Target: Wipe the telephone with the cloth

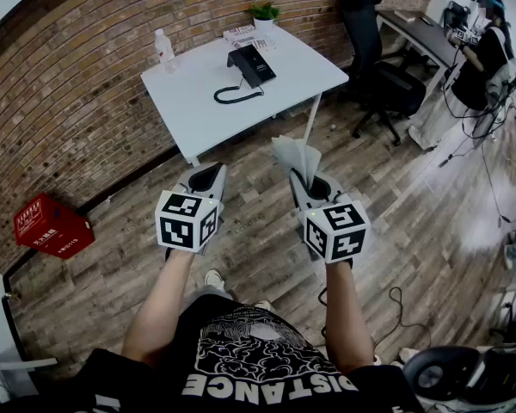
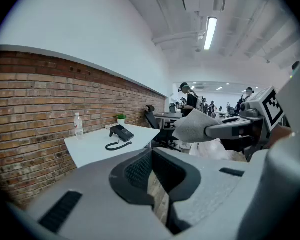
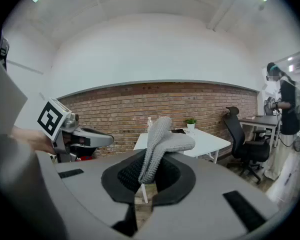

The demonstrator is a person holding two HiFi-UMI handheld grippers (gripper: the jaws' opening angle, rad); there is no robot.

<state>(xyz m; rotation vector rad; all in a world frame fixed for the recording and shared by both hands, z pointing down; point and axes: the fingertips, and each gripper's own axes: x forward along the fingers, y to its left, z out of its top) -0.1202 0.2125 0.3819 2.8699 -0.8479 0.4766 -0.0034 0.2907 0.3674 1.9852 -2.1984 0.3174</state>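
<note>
The telephone (image 1: 251, 64) lies on the white counter (image 1: 193, 106), straight ahead of both claws and well apart from them. It is black, its handset is on the cradle, and its coiled cord (image 1: 238, 95) curls on the side nearer the claws. The cloth (image 1: 297, 157) is not at the telephone. It is a grey knitted piece pinched in the right claw (image 1: 308, 181), whose jaws are closed on its lower end. The rest stands up past the tips and folds over toward the counter.

The left claw (image 1: 208, 174) is level with the right one and just to its left. Its jaws are drawn together with only a thin slit between them, and nothing is in it.

Beyond the telephone, a clear bottle (image 1: 164, 47) stands at the far left corner as seen from the claws, and a small green plant (image 1: 264, 12) stands at the far edge with some papers (image 1: 241, 34) beside it. The brick wall (image 1: 77, 84) runs behind the counter.

Off to the left of the left claw, a red crate (image 1: 52, 225) sits on the wooden floor (image 1: 258, 231) against that wall. To the right of the right claw is a black office chair (image 1: 380, 71), and farther right a person (image 1: 482, 58) stands by a dark desk (image 1: 426, 33).
</note>
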